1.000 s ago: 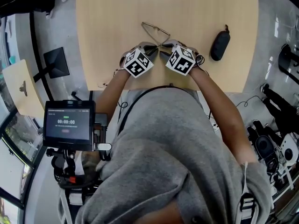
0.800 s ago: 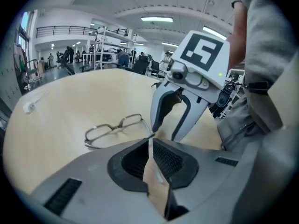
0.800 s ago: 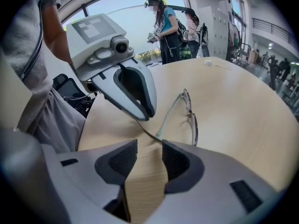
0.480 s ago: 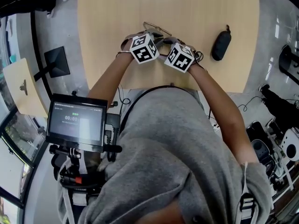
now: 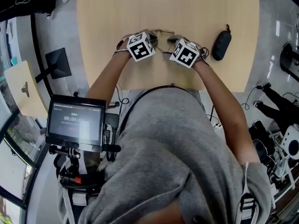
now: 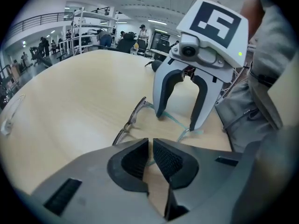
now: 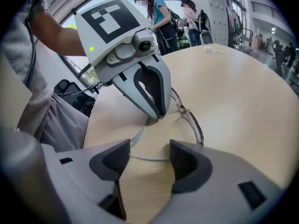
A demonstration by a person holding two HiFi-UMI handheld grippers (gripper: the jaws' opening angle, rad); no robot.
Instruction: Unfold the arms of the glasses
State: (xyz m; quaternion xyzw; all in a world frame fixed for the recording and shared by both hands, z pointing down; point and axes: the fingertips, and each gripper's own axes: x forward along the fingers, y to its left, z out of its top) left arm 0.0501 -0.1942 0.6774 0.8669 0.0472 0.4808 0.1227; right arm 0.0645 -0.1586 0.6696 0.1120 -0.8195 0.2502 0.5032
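Observation:
The glasses (image 5: 162, 32) lie on the wooden table (image 5: 196, 8), a thin clear frame (image 6: 128, 125) with pale teal arms (image 7: 140, 135). My left gripper (image 6: 151, 158) is shut on one teal arm, which is pinched between its dark pads. In the right gripper view, that same left gripper (image 7: 156, 115) stands tip-down on the arm, beside the frame (image 7: 192, 124). My right gripper (image 7: 148, 158) is open, and the other teal arm lies loose across the gap between its pads. In the left gripper view, the right gripper (image 6: 180, 124) straddles that arm. Both grippers (image 5: 158, 40) (image 5: 169, 44) meet just below the frame in the head view.
A black glasses case (image 5: 220, 45) lies on the table to the right of my right gripper. The table's near edge (image 5: 163, 88) runs just below both hands. A screen on a stand (image 5: 75, 122) is at the lower left, off the table.
The right gripper's jaws have opened off the glasses. The left gripper has shifted up the table toward the frame, which has turned a little; both hands now cover most of the glasses.

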